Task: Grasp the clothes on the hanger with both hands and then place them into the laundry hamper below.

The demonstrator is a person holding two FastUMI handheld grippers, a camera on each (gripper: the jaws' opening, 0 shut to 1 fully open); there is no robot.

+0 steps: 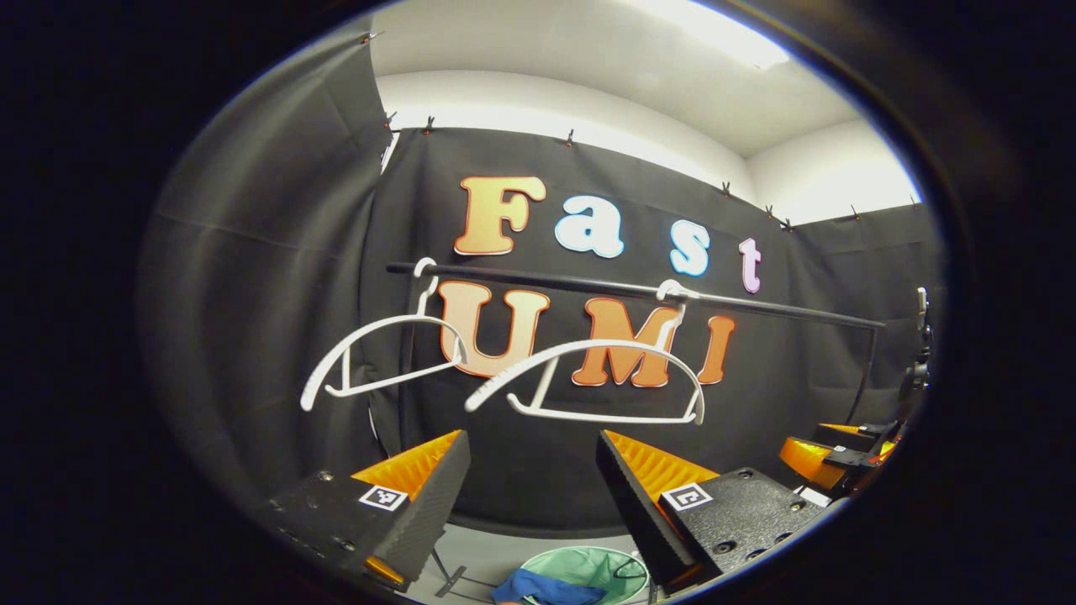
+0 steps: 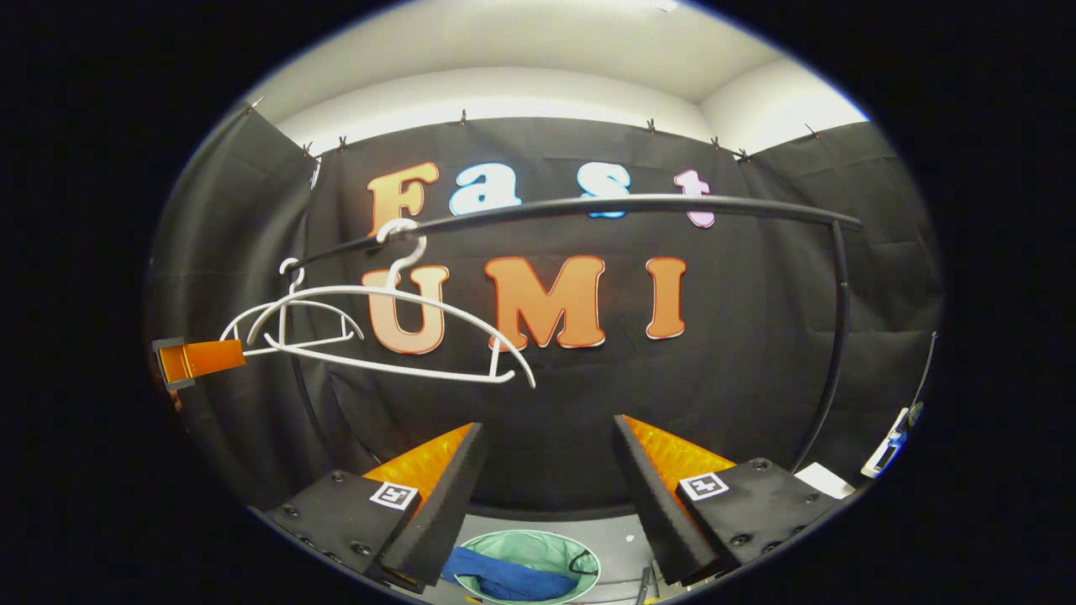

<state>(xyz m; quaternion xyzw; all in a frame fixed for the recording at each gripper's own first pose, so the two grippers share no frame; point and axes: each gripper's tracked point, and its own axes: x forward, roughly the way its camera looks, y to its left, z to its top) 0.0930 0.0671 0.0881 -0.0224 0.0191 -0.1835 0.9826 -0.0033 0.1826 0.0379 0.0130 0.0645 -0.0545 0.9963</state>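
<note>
A recording booth, not a home.
I see black cloth walls (image 2: 756,336) clipped up under a white ceiling (image 2: 521,42), a garment rail (image 2: 630,203) at 12 o'clock.

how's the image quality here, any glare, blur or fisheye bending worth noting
Left gripper view: the ceiling light blows out to white glare, and the black metal clothes rail looks nearly straight. Right gripper view: that rail bows into a strong arc, pure fisheye distortion. Both views are sharp on the white plastic hangers, while the green round laundry hamper sits dim at the bottom edge.

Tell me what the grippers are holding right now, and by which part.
Nothing. Both the left gripper and right gripper have open, empty jaws.
</note>
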